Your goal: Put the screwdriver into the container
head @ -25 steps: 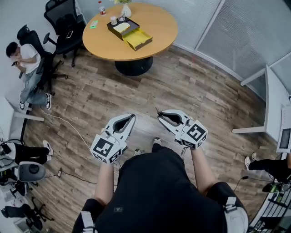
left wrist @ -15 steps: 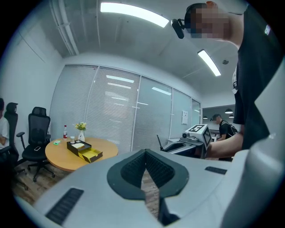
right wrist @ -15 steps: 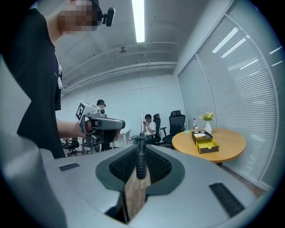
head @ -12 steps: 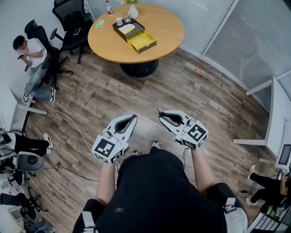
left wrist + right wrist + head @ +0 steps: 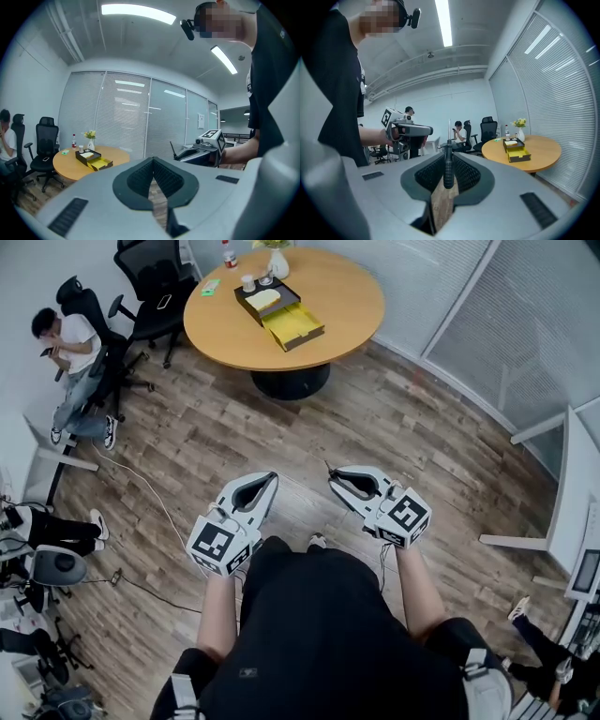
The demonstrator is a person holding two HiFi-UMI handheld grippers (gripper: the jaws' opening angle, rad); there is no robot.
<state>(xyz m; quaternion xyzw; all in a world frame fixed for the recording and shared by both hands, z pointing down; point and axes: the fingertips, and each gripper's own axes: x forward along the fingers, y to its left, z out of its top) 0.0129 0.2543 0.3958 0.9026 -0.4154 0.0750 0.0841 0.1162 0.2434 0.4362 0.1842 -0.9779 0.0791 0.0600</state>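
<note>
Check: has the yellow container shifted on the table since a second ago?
No. The yellow container lies at the same spot on the round table, still next to the black box. Only the camera's framing has drifted.

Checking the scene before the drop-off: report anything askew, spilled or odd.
Nothing looks spilled or damaged. The container on the table has its yellow tray sticking out to one side, apparently open. The right gripper is shut on the screwdriver, its shaft pointing up.
</note>
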